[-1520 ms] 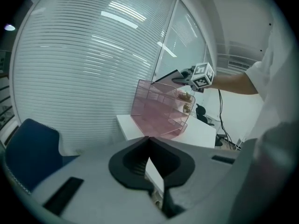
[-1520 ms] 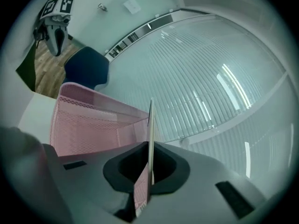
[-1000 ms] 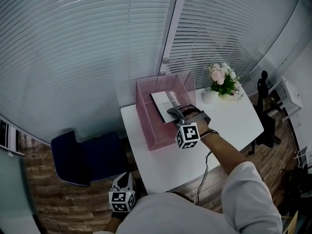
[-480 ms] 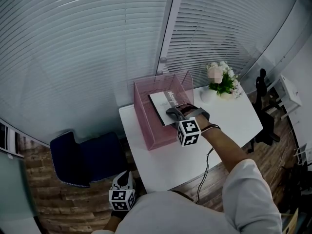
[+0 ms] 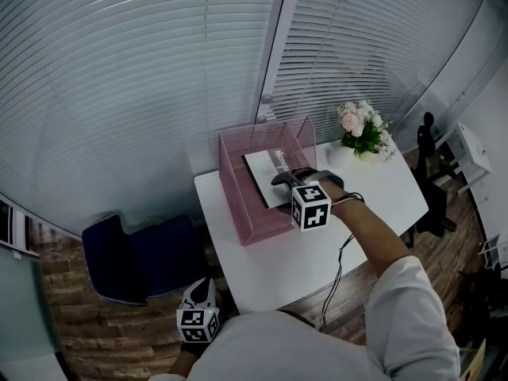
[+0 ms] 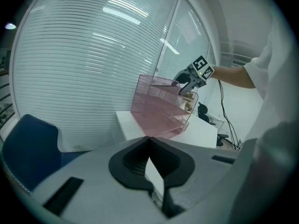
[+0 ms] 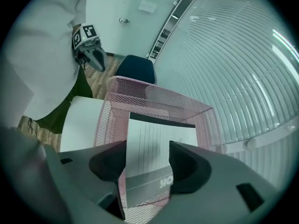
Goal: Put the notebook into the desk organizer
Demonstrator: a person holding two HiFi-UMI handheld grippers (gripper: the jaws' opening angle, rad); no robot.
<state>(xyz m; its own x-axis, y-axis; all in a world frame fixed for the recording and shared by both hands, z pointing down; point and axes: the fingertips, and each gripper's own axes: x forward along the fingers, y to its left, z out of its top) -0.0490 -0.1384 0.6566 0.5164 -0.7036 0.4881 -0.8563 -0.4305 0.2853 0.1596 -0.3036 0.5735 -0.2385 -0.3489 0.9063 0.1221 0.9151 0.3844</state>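
My right tongs [image 7: 148, 148] are opening, the notebook [image 7: 159, 125] between them, lying in the pink organizer [image 7: 135, 85]; my left tongs [image 6: 149, 148] are together.

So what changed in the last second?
The right gripper has let go of the notebook. Its jaws are opening, and the notebook lies loose between them inside the pink organizer. The gripper itself barely shifted. Unchanged: the left gripper stays shut, low by the person's body, and the organizer and flowers are in place.
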